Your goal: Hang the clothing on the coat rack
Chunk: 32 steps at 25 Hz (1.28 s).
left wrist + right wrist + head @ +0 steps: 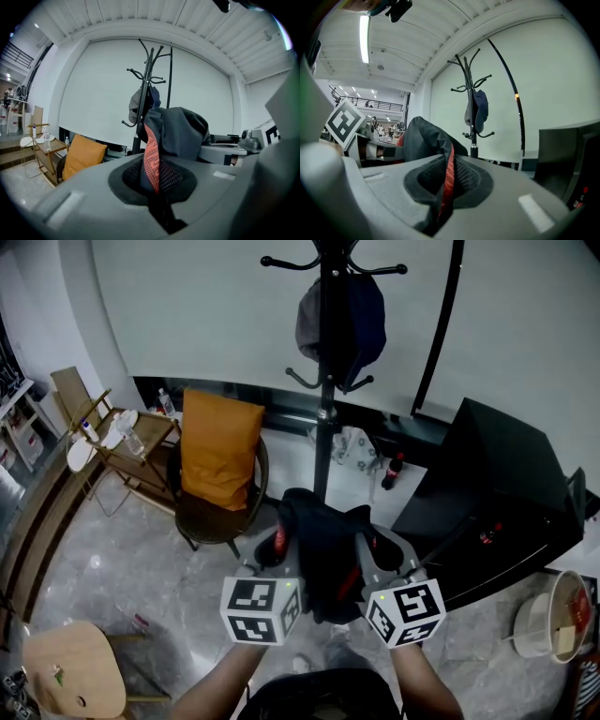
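The room has a grey marbled floor (75, 559) and a white back wall (187, 315). The left gripper (278, 542) is clamped on the clothing (323, 554): in the left gripper view its jaws press together on a fold of dark fabric with an orange-red patterned strip. The right gripper (372, 549) is likewise clamped on the same garment, with a red strip pinched between its jaws in the right gripper view. The two grippers sit side by side and close together, pointing roughly level toward the coat rack (323, 427), with the clothing bunched between and above them, clear of the rack. Two forearms, the left forearm (211, 685) and the right forearm (427, 685), reach forward in parallel from the bottom of the head view. Count: two grippers, each with one marker cube; one held garment; one black coat rack with curved hooks. One dark item (342, 320) hangs on the rack's upper hooks. Left of the rack stands one chair (211, 521) with one orange cushion (220, 451); right of it is one black table (497, 484).
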Each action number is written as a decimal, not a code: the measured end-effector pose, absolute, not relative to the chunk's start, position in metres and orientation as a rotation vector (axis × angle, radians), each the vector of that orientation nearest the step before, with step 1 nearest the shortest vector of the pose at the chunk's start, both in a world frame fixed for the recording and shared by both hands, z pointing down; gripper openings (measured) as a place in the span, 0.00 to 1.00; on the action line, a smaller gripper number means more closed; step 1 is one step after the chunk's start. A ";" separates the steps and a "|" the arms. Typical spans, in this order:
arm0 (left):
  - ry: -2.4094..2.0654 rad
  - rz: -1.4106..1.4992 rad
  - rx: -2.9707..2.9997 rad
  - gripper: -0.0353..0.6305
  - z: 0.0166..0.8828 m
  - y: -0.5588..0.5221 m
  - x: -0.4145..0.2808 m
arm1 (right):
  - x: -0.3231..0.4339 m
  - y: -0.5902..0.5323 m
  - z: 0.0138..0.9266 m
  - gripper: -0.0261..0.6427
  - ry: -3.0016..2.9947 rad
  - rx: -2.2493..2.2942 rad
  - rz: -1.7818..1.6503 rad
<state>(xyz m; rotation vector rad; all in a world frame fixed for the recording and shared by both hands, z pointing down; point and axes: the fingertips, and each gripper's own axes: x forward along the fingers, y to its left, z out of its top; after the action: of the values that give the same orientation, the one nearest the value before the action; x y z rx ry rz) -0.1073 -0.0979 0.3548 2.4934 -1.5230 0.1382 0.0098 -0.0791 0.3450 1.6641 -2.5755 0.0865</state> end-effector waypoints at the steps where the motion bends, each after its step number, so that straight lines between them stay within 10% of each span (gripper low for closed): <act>1: -1.526 0.142 2.493 0.09 0.355 -0.102 -0.106 | 0.011 -0.084 0.345 0.08 -2.580 1.664 0.084; 32: -1.717 0.065 2.461 0.09 0.317 -0.238 -0.075 | 0.043 -0.232 0.307 0.08 -2.743 1.564 -0.012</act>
<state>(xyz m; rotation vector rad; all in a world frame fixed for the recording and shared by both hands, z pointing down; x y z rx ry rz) -0.0752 -0.2384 0.3171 2.4609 -1.7173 0.0649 0.0434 -0.2321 0.3074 1.5640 -2.7429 -0.0117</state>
